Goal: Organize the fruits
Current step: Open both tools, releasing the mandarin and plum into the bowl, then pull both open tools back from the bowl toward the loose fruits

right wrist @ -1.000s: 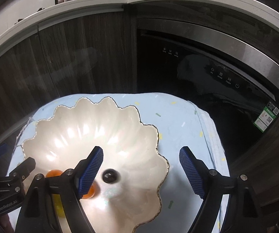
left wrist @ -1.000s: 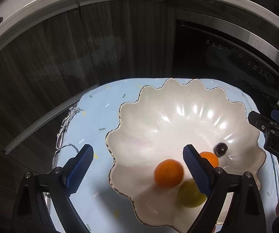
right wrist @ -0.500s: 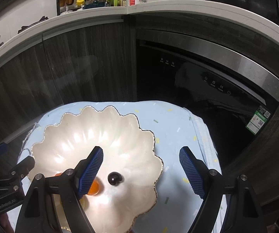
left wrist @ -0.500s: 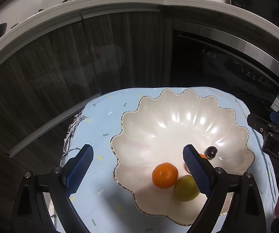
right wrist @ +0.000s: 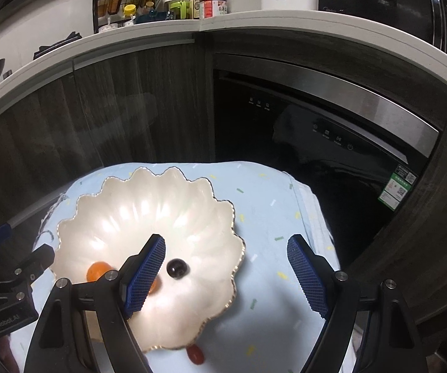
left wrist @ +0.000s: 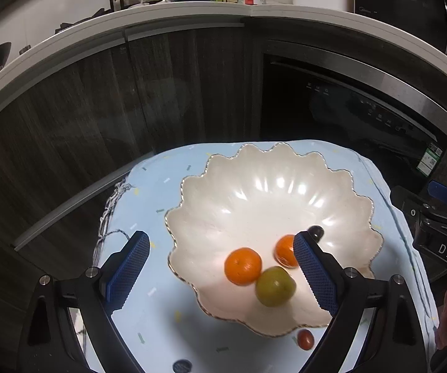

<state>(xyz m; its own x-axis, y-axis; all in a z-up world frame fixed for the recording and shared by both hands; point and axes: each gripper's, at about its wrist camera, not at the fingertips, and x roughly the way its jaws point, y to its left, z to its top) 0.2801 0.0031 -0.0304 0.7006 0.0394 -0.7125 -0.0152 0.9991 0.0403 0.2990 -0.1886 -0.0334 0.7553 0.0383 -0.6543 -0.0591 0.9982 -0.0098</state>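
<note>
Both grippers rose | jaws apart, empty | left finger (left wrist: pixel 313 275) hides orange (left wrist: pixel 285 250)

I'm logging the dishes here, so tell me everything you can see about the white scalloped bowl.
The scalloped bowl is glossy pearl-white, looks ceramic, with fluted sides and a thin gold-toned wavy rim. It sits upright on a light blue speckled cloth. Inside lie two oranges, a green fruit and a small dark fruit. Neither tool touches it.
</note>
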